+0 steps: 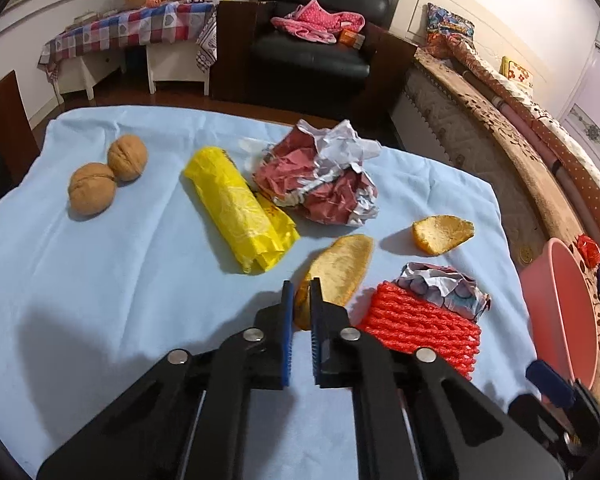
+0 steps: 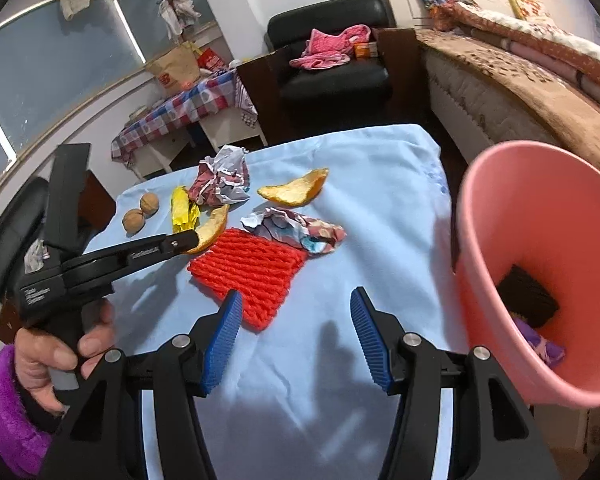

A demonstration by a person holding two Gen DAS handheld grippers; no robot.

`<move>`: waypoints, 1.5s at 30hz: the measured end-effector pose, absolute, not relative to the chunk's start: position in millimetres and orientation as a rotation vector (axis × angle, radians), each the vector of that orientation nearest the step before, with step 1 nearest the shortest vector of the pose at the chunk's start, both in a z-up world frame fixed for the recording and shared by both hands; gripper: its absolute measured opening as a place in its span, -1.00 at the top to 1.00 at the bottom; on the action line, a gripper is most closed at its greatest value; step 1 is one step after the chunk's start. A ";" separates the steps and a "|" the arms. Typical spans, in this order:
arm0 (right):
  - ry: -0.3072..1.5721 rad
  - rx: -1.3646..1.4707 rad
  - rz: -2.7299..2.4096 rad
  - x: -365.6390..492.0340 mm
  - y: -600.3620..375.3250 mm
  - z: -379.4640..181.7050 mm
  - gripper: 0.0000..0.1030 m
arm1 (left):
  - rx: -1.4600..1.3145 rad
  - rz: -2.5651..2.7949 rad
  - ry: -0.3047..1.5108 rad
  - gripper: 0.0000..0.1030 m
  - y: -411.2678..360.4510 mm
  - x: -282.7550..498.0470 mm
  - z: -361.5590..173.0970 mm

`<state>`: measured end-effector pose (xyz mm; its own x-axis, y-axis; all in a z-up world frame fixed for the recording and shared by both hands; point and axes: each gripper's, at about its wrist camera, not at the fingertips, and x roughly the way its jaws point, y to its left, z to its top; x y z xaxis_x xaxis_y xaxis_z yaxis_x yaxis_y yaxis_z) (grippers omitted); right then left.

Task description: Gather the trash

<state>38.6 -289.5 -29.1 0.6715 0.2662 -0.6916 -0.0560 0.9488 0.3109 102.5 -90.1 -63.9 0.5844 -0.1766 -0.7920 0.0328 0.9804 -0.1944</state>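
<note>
Left wrist view: left gripper (image 1: 300,292) has its jaws pinched on the near end of a long orange peel (image 1: 342,272) lying on the blue cloth (image 1: 100,300). Left on the cloth, as far as I can judge: a second peel piece (image 1: 442,234), large crumpled red-and-white paper (image 1: 320,176), small crumpled printed wrapper (image 1: 446,288), red foam net (image 1: 420,320), rolled yellow plastic bag (image 1: 236,208) and two walnuts (image 1: 108,178), which may not count as trash. The bag's print is too creased to read. Right wrist view: right gripper (image 2: 296,320) hangs with its jaws apart and nothing between them, above the cloth just short of the red net. The pink bin (image 2: 512,216) sits off the table's right edge, tilted toward the camera; a dark item and something purple already lie inside, so collecting is under way, most pieces outstanding. White lettering on the left gripper's body is too small to read.
</note>
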 end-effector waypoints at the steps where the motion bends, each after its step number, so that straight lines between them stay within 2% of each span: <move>1: 0.815 0.263 0.186 44.7 -288.2 -28.4 -0.08 | -0.161 -0.122 0.932 0.89 -88.6 100.3 -62.4; 12: 0.836 0.085 0.214 110.2 -264.6 -34.1 -0.05 | -0.177 -0.150 0.887 0.89 -72.9 83.2 -44.7; 13: 0.848 0.066 0.213 114.5 -262.8 -37.0 0.01 | -0.178 -0.152 0.888 0.89 -72.2 82.7 -44.3; 15: 0.873 0.044 0.212 120.6 -261.5 -42.6 0.32 | -0.180 -0.157 0.892 0.89 -71.9 82.3 -43.7; 17: 0.872 0.035 0.200 120.3 -262.9 -45.1 0.49 | -0.180 -0.161 0.895 0.89 -71.8 82.2 -44.3; 20: 0.871 0.056 0.202 118.7 -268.1 -42.4 0.93 | -0.178 -0.169 0.892 0.89 -73.4 80.4 -43.0; 21: 0.873 0.070 0.212 117.4 -270.6 -40.9 0.97 | -0.178 -0.171 0.889 0.89 -74.1 79.2 -41.8; 35: 0.783 0.168 0.236 59.9 -284.7 -0.4 1.00 | -0.163 -0.215 0.841 0.89 -81.0 54.9 -21.1; 41: 0.820 0.225 0.226 17.4 -293.0 -8.9 0.99 | -0.162 -0.238 0.832 0.89 -80.3 46.1 -16.4; 44: 0.879 0.241 0.229 0.8 -294.4 -22.8 0.97 | -0.161 -0.246 0.833 0.89 -80.9 43.5 -16.0; 45: 0.909 0.245 0.234 -4.4 -294.7 -28.2 0.84 | -0.162 -0.249 0.833 0.89 -81.1 42.4 -15.8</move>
<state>-4.4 -294.7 -28.2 0.5931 0.3019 -0.7464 -0.0962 0.9469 0.3067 42.4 -81.1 -15.8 0.6463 -0.2810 -0.7094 0.1544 0.9586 -0.2391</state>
